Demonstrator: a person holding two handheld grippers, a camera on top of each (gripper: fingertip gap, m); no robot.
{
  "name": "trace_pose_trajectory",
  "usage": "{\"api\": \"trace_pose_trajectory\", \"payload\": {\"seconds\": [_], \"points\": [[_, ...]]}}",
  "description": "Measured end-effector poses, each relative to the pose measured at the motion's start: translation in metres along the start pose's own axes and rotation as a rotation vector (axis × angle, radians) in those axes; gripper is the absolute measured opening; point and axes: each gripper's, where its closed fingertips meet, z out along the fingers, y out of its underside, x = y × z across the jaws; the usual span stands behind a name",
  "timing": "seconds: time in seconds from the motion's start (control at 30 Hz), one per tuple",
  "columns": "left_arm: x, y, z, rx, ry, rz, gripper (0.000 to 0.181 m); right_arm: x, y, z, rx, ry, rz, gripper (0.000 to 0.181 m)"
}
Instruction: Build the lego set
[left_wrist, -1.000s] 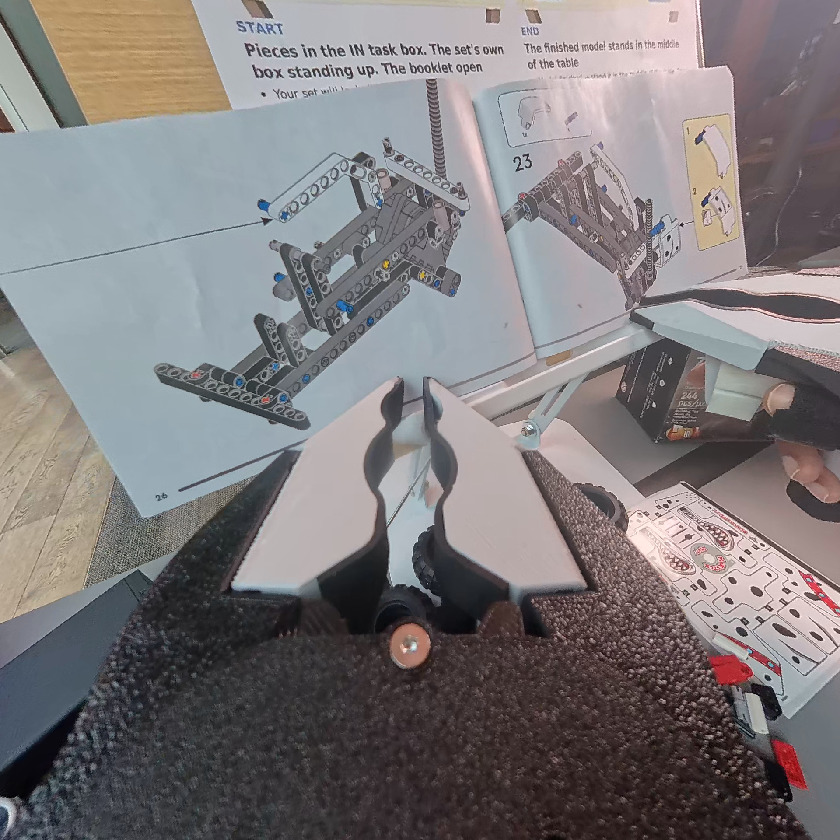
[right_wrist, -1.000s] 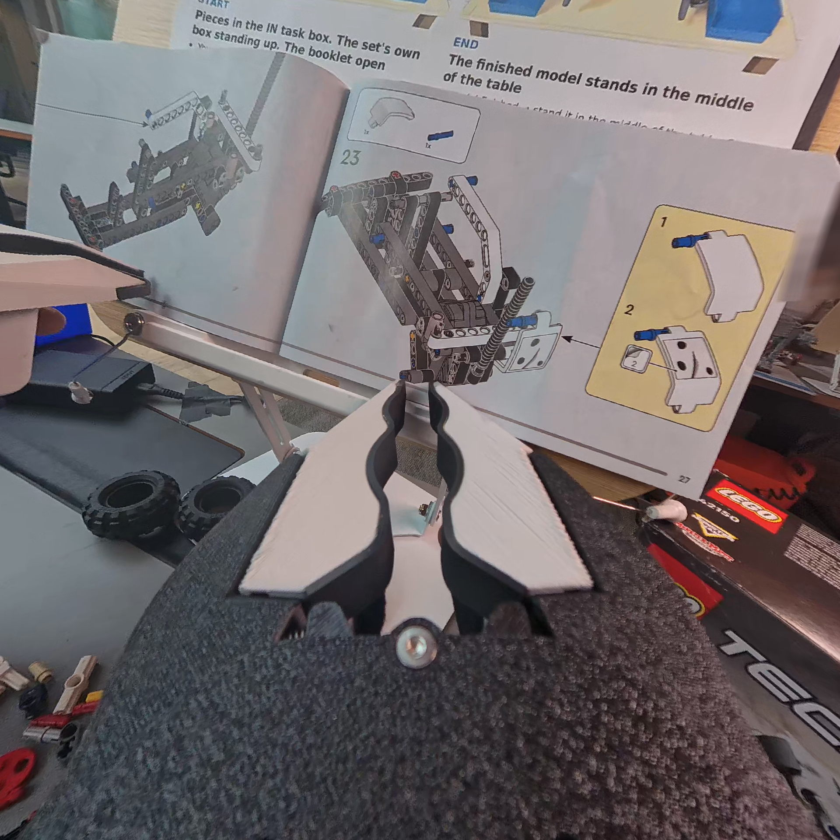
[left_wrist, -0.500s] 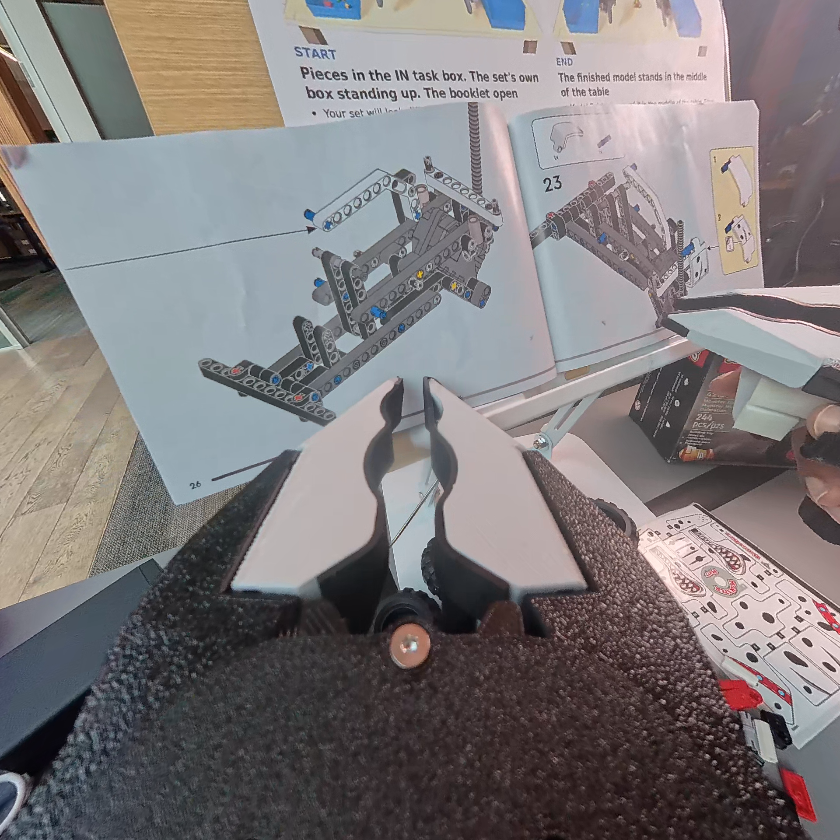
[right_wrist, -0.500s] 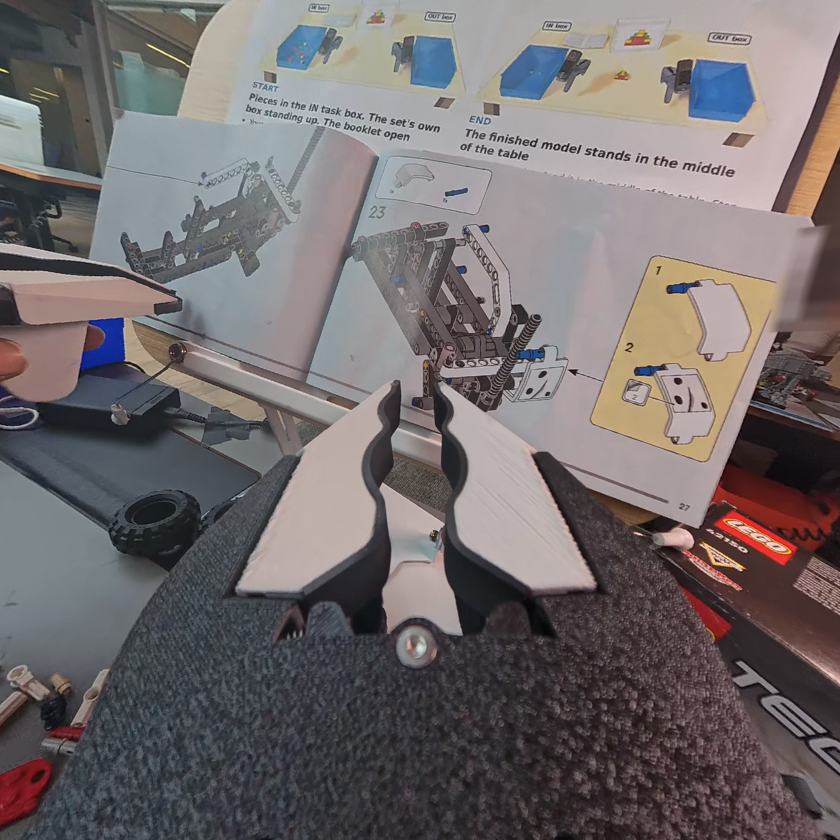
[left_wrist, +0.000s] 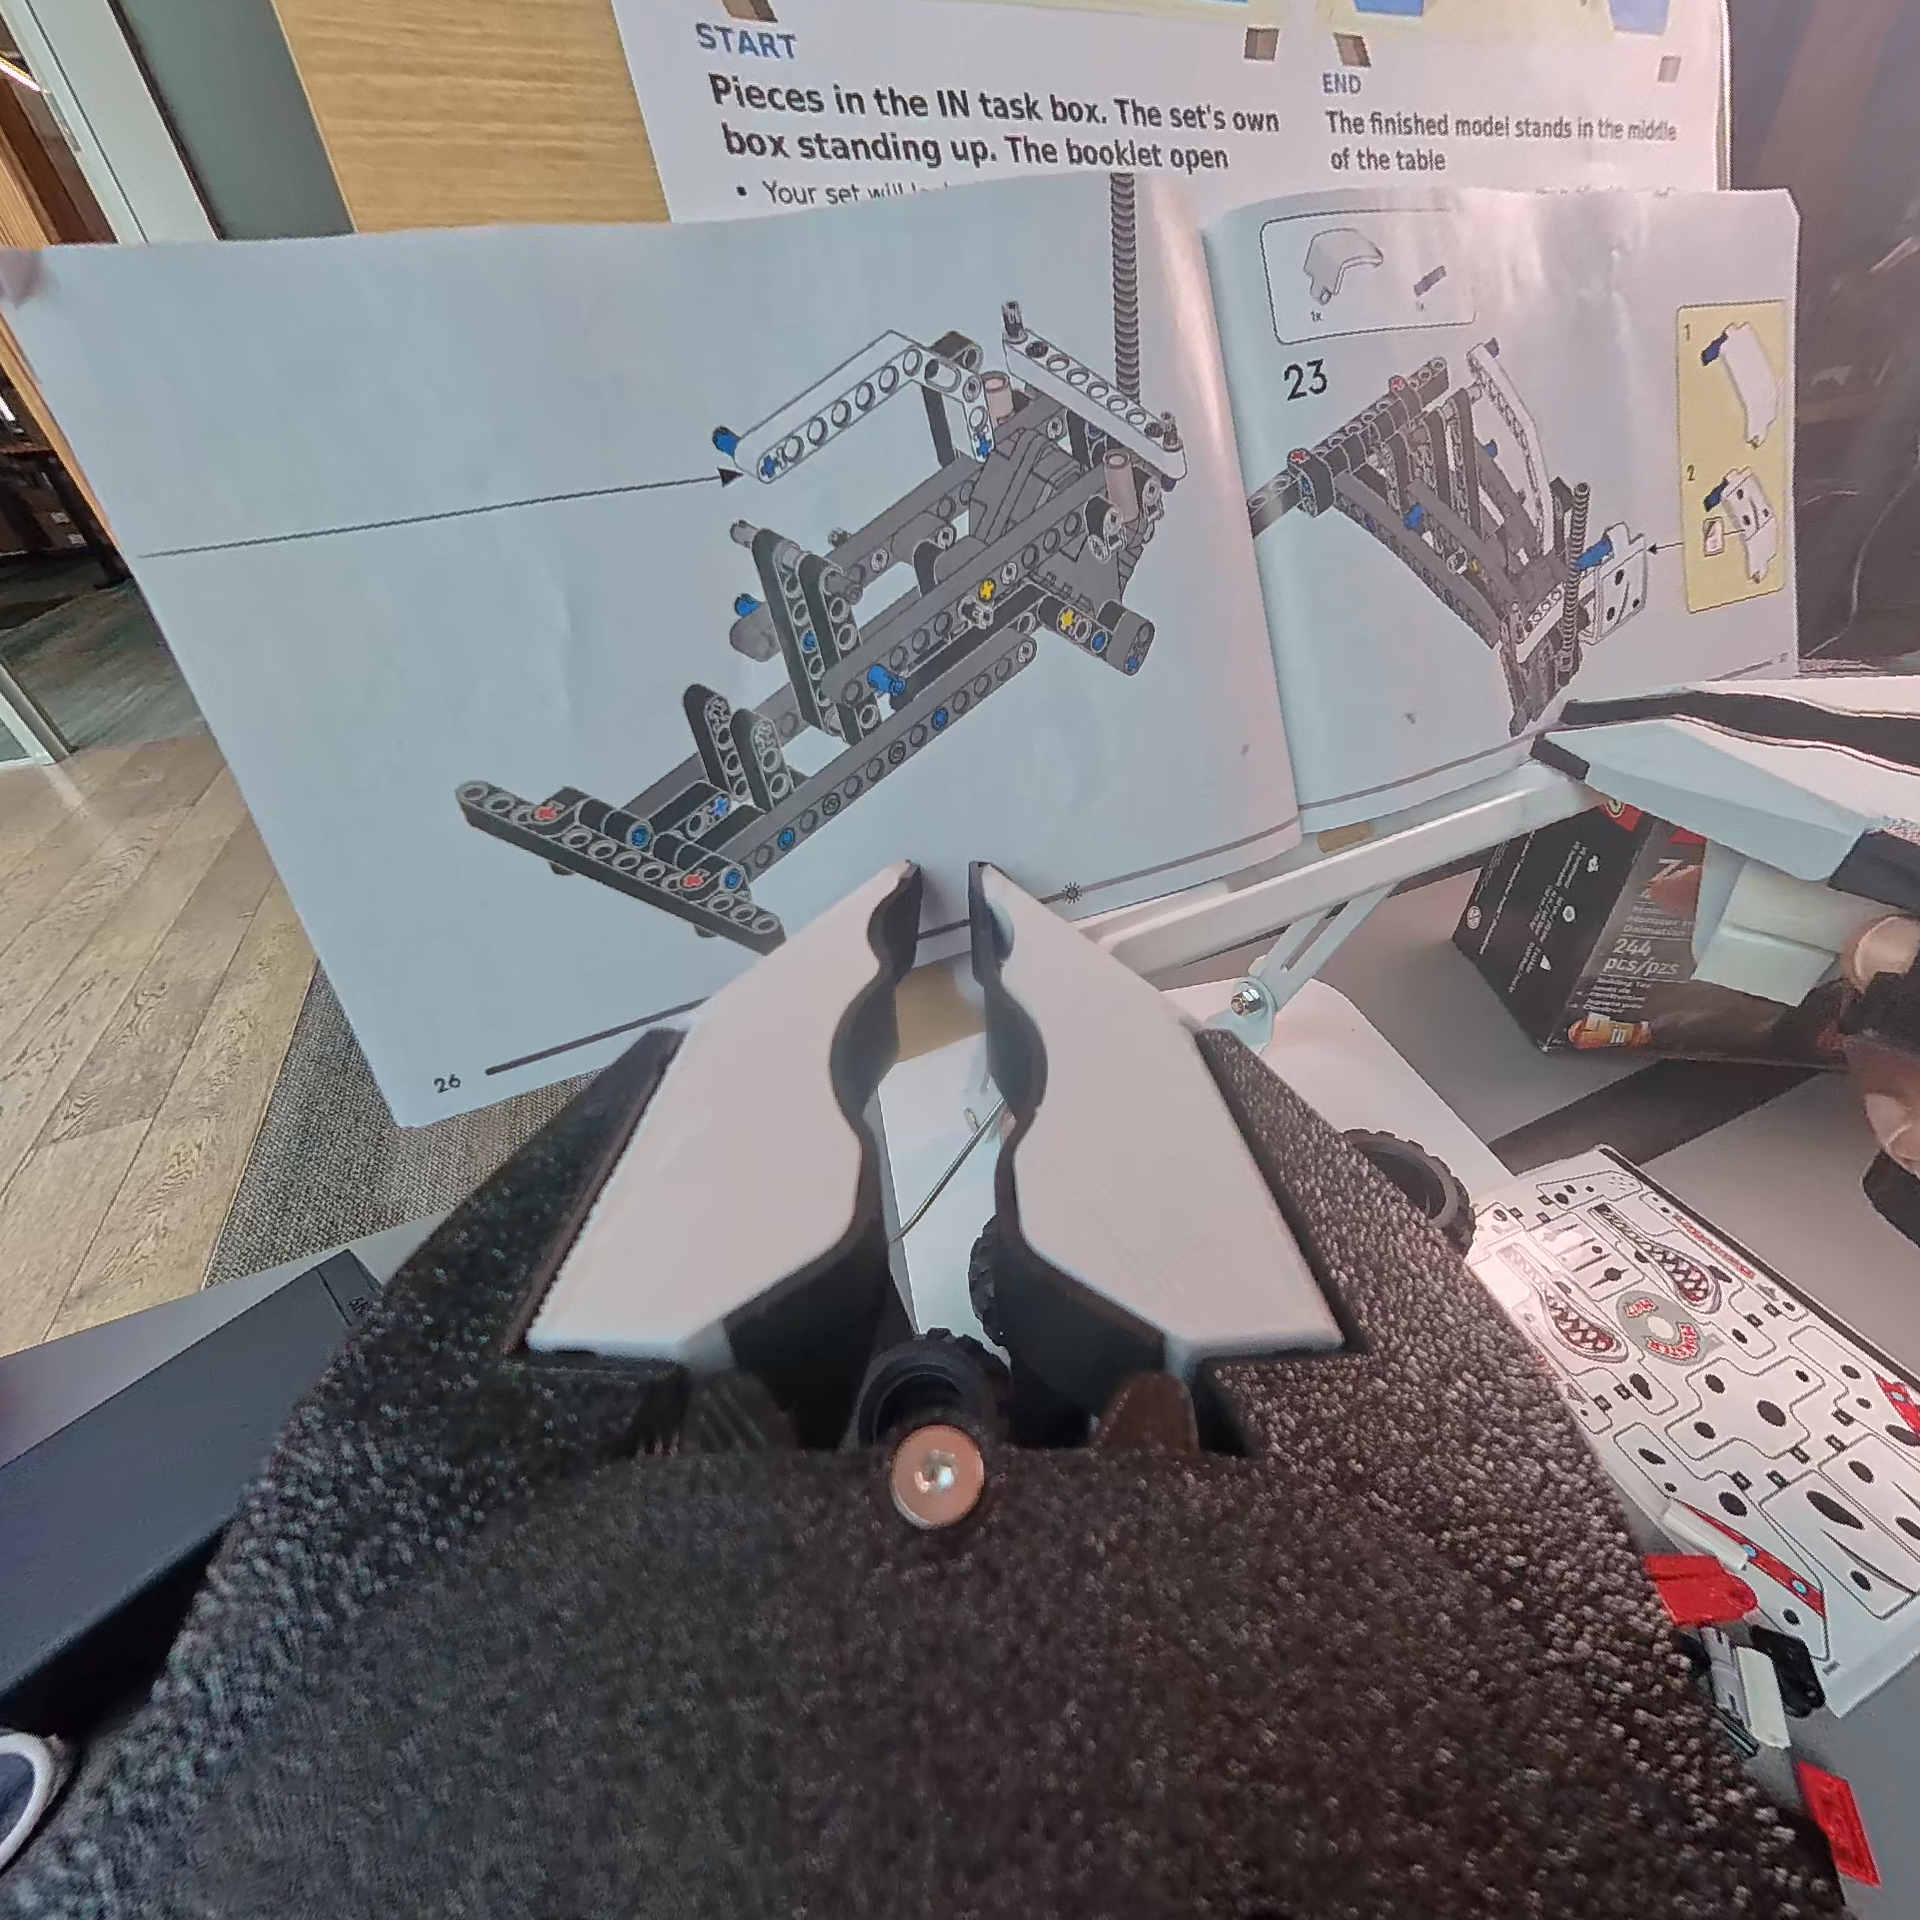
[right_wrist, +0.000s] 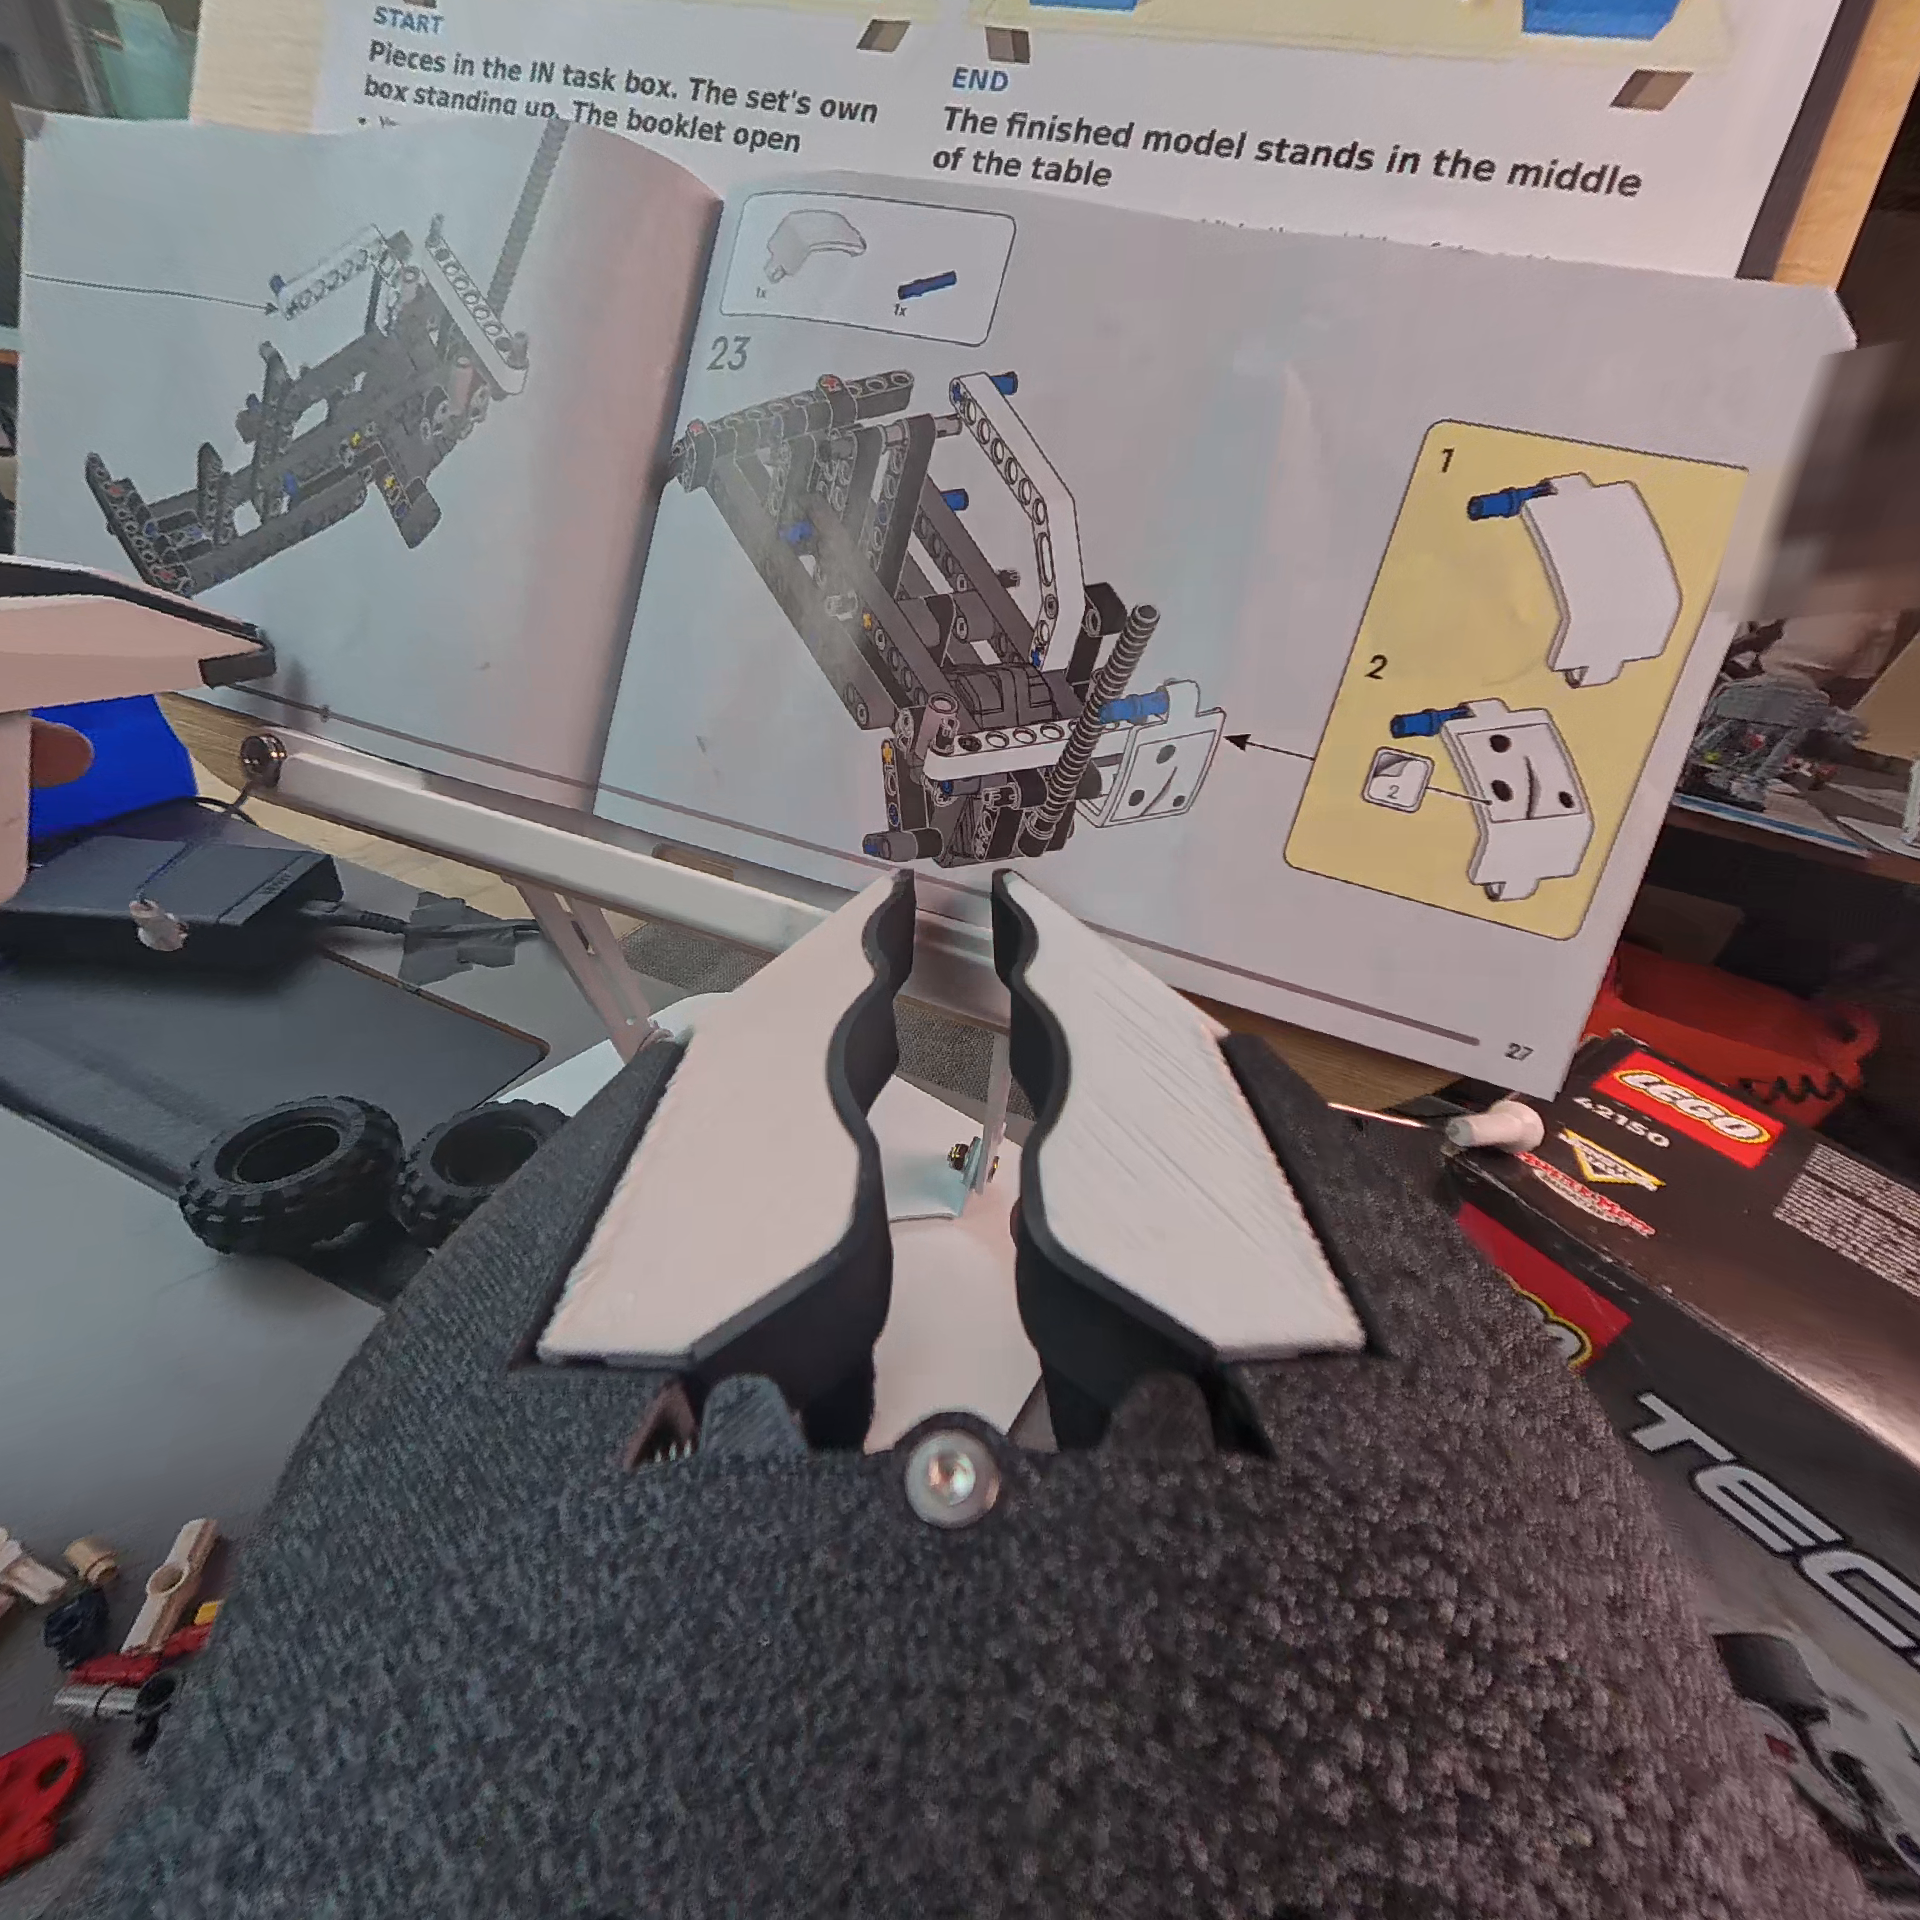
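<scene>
Both grippers up at the booklet, nothing in hand

Left gripper (left_wrist: 943, 883) first: its jaws stand a narrow slit apart, nothing between them, aimed at the bottom edge of the open instruction booklet (left_wrist: 644, 582). Same story on the right gripper (right_wrist: 953, 888): jaws slightly apart, empty, pointing at the foot of the right-hand page, just under the drawn model.

Outward from there. The booklet stands upright on a white stand (right_wrist: 499, 821), filling the upper half of both views, with a printed poster (right_wrist: 1143, 114) behind it. This reads as a look-up pause, not a grasp.

Now the parts, and here is the relation that matters: everything lies below and to the sides of the jaws, down on the bench (right_wrist: 114, 1340), so either gripper must tip down to reach anything. In the right wrist view, two black tyres (right_wrist: 296, 1169) sit at middle left, lying flat, and a scatter of small pins and connectors (right_wrist: 135, 1621) lies at lower left. In the left wrist view, a sticker sheet (left_wrist: 1704, 1392) sits at lower right with red and white pieces (left_wrist: 1704, 1605) just below it. The set's box (right_wrist: 1704, 1226) lies at right.

My read: the small pins lie between the two grippers, and neither is clearly nearer. No built model is in view.
</scene>
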Motion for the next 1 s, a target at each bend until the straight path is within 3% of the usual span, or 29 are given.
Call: {"api": "trace_pose_trajectory", "payload": {"seconds": [1.0], "points": [[-0.004, 0.003, 0.0, -0.013, -0.018, -0.008, 0.006, 0.021, 0.003, -0.002, 0.0, 0.072, 0.052, 0.007]]}}
